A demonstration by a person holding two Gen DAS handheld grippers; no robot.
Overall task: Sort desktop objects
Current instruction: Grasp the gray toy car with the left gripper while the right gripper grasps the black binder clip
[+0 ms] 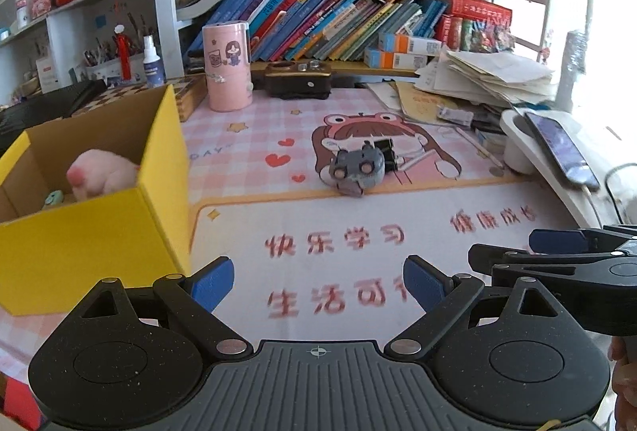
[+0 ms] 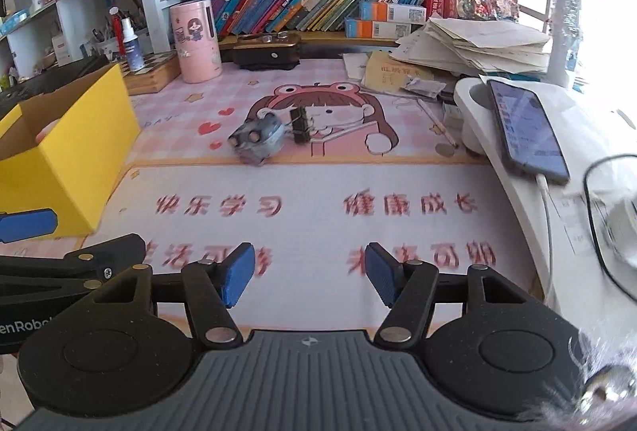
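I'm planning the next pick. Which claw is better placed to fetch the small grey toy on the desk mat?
Probably the right claw: the grey toy lies nearly straight ahead of its open, empty jaws. The left claw is open and empty too, but sits nearer the yellow box, so the toy lies off to its right.

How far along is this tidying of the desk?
Partly done: a pink soft toy already lies in the yellow box. Nothing is in hand; the left tool and right tool are empty. The grey toy and black clip remain on the mat.
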